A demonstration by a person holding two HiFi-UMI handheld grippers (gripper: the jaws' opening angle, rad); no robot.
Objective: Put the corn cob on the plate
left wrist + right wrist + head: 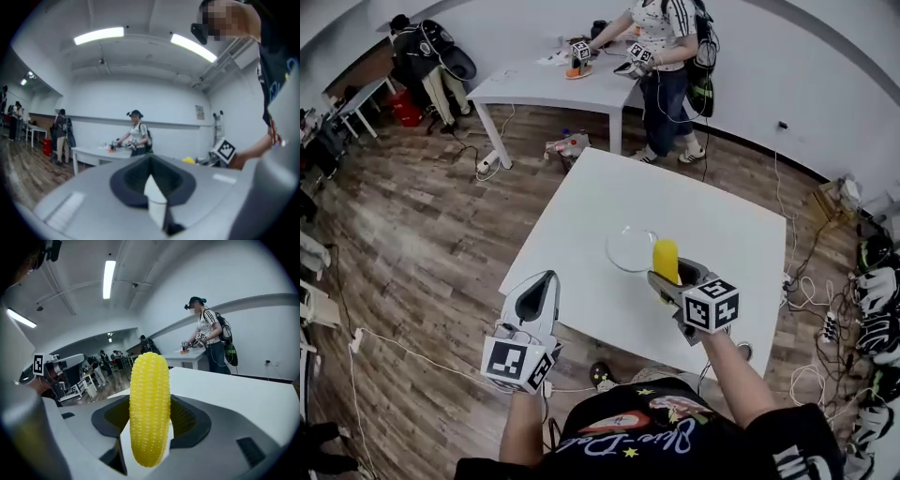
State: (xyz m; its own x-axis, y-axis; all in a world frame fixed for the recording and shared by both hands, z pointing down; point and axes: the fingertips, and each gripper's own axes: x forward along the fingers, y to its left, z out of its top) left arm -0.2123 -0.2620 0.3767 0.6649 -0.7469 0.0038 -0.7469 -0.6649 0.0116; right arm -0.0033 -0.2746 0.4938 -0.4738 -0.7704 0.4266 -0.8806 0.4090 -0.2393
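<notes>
Pinching corn cob (149, 408) upright (right gripper (667, 279)).

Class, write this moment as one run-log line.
right gripper: shut on corn cob, by plate | left gripper: shut, empty | plate: empty

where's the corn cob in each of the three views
Head view: the corn cob sits lower right of centre, upright in the right gripper, at the right edge of the plate.
Left gripper view: a small yellow bit right of centre, likely the cob.
Right gripper view: dead centre, clamped between the jaws.
Shared landmark: the person at the far table.
</notes>
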